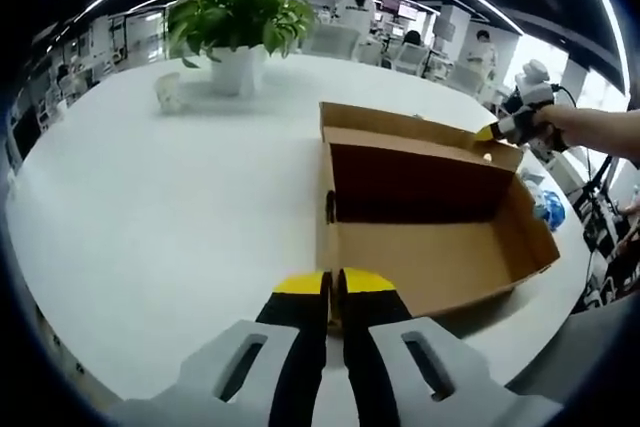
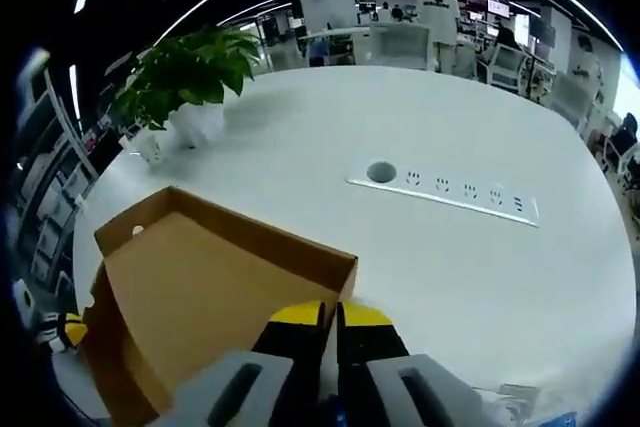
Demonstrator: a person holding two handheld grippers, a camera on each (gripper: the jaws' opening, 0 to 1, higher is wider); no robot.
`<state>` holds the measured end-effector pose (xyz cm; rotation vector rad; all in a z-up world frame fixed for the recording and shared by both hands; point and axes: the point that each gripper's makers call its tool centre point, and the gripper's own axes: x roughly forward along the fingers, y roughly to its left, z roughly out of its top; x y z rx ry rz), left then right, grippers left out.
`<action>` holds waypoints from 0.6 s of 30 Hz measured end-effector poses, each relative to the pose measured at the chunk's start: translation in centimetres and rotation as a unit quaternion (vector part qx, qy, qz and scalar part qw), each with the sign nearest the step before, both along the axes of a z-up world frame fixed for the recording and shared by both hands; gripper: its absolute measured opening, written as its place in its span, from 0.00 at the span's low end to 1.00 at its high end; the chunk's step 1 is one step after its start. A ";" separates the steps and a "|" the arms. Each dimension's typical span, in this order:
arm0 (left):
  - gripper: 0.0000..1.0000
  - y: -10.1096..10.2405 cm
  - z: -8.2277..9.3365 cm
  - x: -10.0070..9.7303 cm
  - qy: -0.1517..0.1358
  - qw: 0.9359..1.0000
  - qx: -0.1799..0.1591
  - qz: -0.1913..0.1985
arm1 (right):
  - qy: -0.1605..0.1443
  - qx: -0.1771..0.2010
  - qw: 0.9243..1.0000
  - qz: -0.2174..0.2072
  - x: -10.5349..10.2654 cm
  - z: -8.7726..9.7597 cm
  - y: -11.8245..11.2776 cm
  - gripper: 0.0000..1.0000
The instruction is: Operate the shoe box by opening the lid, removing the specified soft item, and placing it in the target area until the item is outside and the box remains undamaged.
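Shoe box point(image 1: 430, 247) was matt brown cardboard, plain inside. Table point(image 1: 150, 217) was smooth white, slight sheen. Plant pot point(image 1: 236, 71) looked like glossy white ceramic.

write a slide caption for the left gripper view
Right claw at the far edge of the shoe box lid, left claw shut near the box's front, potted plant behind.

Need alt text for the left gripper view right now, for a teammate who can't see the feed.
An open cardboard shoe box sits on a white table, its lid raised on the far side, where the right gripper meets its edge. The left gripper, jaws close together, is at the box's near wall. A potted plant stands further back.
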<state>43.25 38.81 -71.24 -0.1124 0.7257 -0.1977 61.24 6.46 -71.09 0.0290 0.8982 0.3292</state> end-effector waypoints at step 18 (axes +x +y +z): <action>0.02 0.2 -0.1 0.1 0.003 1.000 0.003 -0.004 | -0.030 0.017 0.999 -0.005 1.2 2.0 -0.1 0.00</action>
